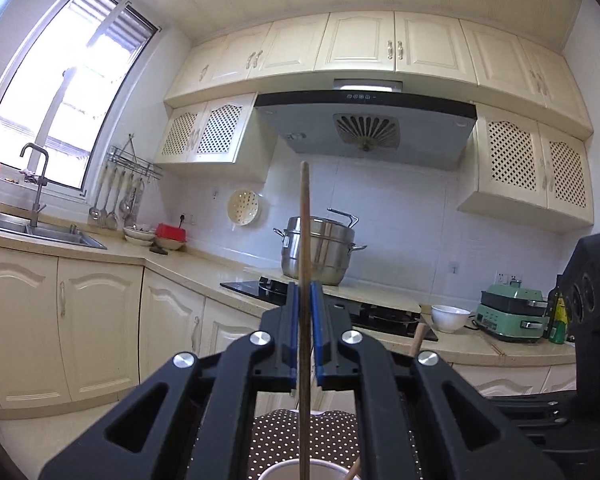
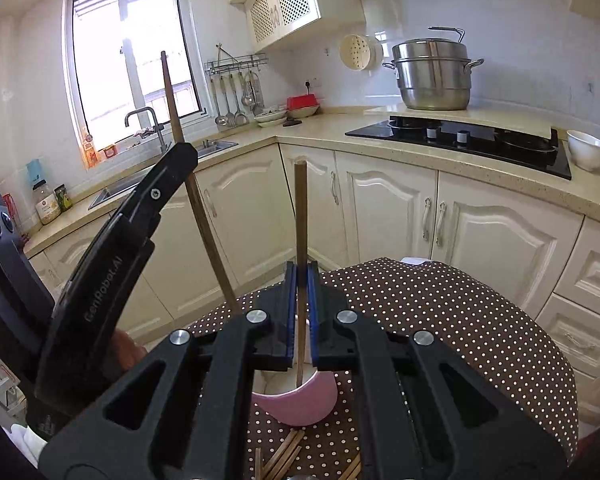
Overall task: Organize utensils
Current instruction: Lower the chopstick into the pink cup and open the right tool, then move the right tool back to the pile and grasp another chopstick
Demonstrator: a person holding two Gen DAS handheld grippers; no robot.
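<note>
Wooden chopsticks are showing in both views, two of them being held upright, one per gripper. The left gripper (image 1: 305, 304) is pinching one chopstick (image 1: 304, 240) between its blue pads, jaws narrowed onto the stick, whose lower end is reaching down toward a white-rimmed cup (image 1: 304, 470) at the bottom edge. The right gripper (image 2: 301, 280) is clamping the second chopstick (image 2: 300, 216) in the same way, its lower tip hanging just inside a pink cup (image 2: 300, 404). That cup is sitting on a brown polka-dot cloth (image 2: 440, 320) covering a small table. Several more loose chopsticks (image 2: 280, 460) are lying on the cloth below the cup; I cannot count them exactly. In the right wrist view, the left gripper's black body is crossing the left side and blocking part of the cabinets. Behind, one steel steamer pot (image 2: 434, 76) is standing by the black cooktop (image 2: 460, 140), with one white bowl (image 2: 586, 154) beside it.
</note>
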